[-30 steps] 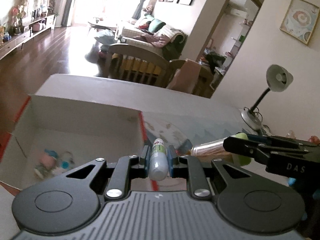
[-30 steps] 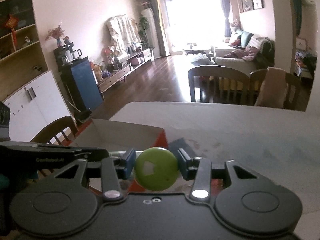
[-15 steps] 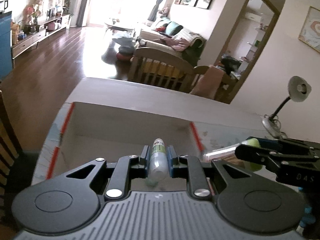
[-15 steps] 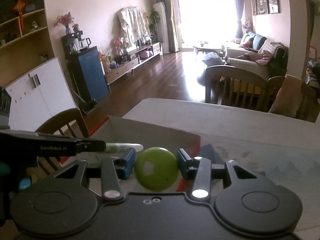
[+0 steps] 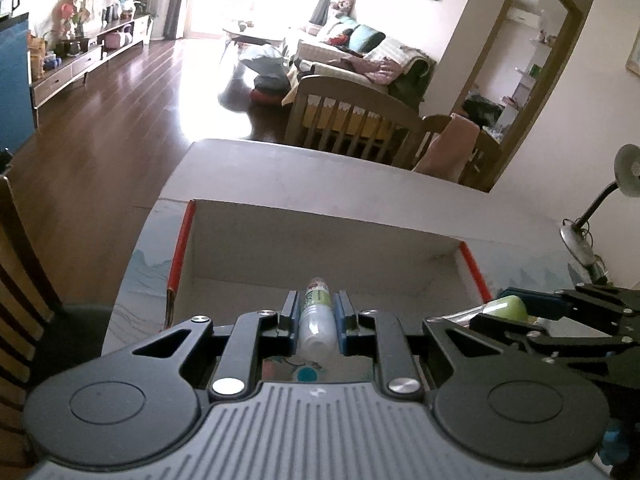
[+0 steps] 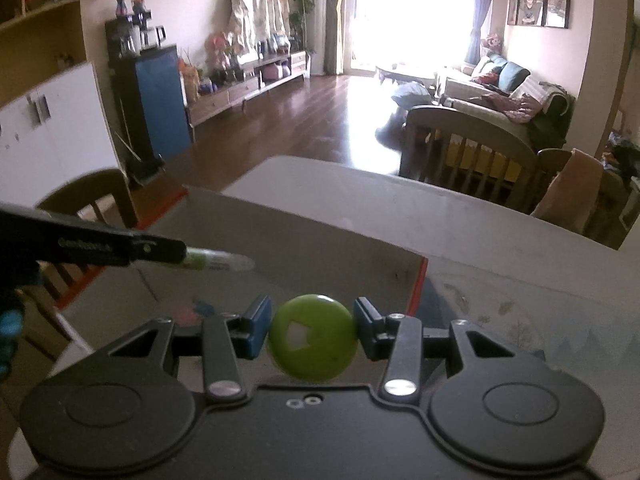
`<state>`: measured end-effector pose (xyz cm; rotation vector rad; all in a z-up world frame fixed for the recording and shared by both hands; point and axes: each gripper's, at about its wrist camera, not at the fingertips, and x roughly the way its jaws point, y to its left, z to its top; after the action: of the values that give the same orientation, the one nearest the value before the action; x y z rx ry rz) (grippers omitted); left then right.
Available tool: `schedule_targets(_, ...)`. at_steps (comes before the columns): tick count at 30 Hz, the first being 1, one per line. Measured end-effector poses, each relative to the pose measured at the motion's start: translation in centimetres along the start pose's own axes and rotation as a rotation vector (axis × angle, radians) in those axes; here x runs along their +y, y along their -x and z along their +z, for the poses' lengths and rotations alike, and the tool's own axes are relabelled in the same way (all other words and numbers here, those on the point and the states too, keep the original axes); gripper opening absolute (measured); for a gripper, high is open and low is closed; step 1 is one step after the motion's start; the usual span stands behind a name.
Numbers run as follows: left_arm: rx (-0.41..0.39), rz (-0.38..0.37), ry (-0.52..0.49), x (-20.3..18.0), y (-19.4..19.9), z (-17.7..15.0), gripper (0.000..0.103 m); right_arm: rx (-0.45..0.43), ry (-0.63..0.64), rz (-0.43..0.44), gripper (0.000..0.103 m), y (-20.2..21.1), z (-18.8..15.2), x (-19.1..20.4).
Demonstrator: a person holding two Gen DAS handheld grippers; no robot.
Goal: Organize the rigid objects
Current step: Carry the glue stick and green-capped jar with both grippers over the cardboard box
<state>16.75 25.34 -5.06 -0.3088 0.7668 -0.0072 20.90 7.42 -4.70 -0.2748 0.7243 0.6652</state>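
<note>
My left gripper (image 5: 317, 312) is shut on a small clear bottle with a green label (image 5: 317, 318) and holds it over the open cardboard box (image 5: 320, 240). The bottle also shows in the right wrist view (image 6: 218, 260), sticking out of the left gripper (image 6: 188, 258). My right gripper (image 6: 313, 330) is shut on a tube with a round green cap (image 6: 313, 342), above the box's right side. The tube shows in the left wrist view (image 5: 506, 308), held at the box's right wall. Small coloured items (image 5: 306, 372) lie on the box floor.
The box has red edges (image 5: 178, 256) and stands on a pale table (image 5: 320, 164). A desk lamp (image 5: 592, 216) stands at the table's right. Wooden chairs (image 5: 352, 120) stand beyond the far edge, another chair (image 6: 88, 200) at the left.
Both grippers have moved left over the box with their objects still held. The left gripper now looks into the box's middle; the right gripper has closed in on the box's right wall.
</note>
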Motion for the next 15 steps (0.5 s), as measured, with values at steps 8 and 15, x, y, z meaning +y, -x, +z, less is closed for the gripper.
schedule_targets(8,0.05,0.016,-0.031,0.4,-3.0,0.0,0.017,0.062,0.037,-0.047,0.044,-4.0,-0.1,0.6)
schedule_targets(15,0.09,0.014,-0.051,0.5,-4.9,-0.6,0.017,0.087,0.052,-0.048,0.044,-5.3,-0.3,1.1)
